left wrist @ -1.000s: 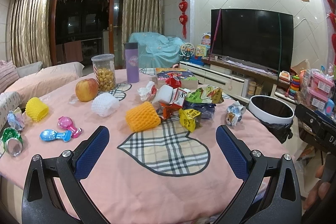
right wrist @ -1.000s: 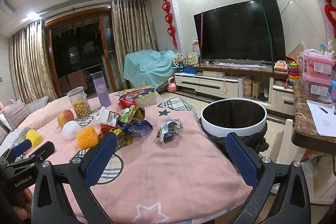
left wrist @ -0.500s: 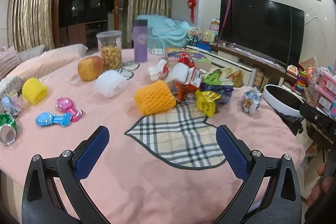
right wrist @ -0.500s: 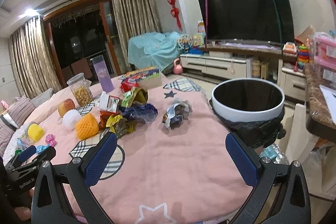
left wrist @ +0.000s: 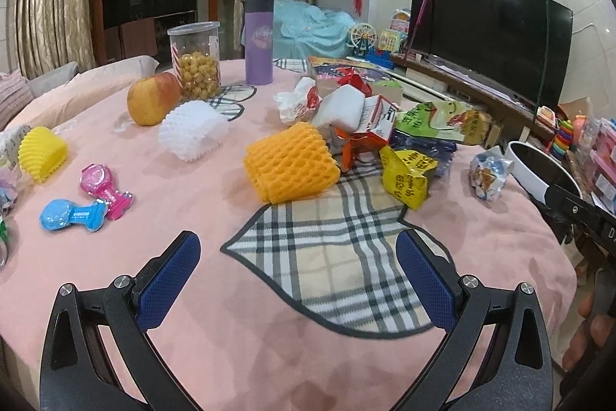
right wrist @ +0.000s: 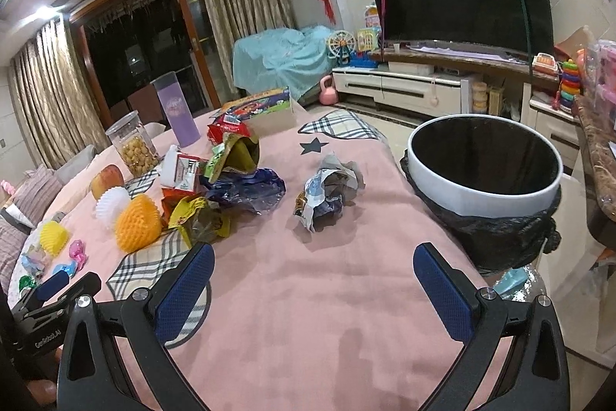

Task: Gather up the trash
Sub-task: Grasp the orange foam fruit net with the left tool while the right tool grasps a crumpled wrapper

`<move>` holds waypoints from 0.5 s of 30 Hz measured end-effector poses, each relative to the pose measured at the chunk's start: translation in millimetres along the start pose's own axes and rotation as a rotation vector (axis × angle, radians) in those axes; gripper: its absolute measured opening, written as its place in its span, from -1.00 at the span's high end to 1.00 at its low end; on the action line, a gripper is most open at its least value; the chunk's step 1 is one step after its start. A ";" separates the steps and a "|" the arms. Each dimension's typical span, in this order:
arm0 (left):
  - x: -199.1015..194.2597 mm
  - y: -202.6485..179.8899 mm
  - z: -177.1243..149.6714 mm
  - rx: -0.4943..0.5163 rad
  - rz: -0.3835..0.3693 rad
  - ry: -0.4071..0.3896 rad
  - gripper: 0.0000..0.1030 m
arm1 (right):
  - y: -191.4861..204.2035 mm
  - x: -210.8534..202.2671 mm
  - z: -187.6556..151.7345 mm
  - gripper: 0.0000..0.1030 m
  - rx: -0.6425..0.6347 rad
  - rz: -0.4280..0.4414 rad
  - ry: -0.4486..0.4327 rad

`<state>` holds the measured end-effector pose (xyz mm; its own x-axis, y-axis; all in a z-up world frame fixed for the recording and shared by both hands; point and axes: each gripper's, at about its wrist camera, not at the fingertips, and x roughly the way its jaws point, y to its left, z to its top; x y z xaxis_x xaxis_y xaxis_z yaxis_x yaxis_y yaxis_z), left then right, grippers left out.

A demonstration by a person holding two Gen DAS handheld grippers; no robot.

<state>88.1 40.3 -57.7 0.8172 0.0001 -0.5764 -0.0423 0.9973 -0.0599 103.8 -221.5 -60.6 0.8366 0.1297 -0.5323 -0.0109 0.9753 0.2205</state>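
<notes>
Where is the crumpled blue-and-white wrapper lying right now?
In the right wrist view the crumpled wrapper lies alone on the pink tablecloth, between the wrapper pile and the trash bin.

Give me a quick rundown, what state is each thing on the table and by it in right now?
left hand-held gripper: open, empty
right hand-held gripper: open, empty
trash bin: open, lined with a black bag
crumpled wrapper: lying alone, nearest the bin
orange foam net: on its side
snack jar: upright, about half full
purple tumbler: upright, lid on
apple: whole
</notes>
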 end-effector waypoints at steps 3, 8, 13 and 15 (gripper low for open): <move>13.1 2.6 6.8 -0.004 -0.002 0.023 -1.00 | -0.9 12.4 4.3 -1.00 -0.001 -0.002 0.019; 36.3 5.6 21.8 -0.001 0.015 0.047 -1.00 | -6.8 34.0 13.3 -1.00 0.016 0.004 0.062; 61.2 11.2 37.1 -0.015 0.029 0.086 -1.00 | -12.4 59.9 25.5 -0.98 0.033 -0.004 0.107; 70.6 13.6 42.1 -0.024 0.036 0.100 -1.00 | -14.5 71.1 28.2 -0.98 0.037 -0.010 0.133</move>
<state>169.4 57.0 -64.9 0.7533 0.0270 -0.6571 -0.0848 0.9948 -0.0563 178.9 -231.5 -78.6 0.7565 0.1445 -0.6378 0.0197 0.9698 0.2431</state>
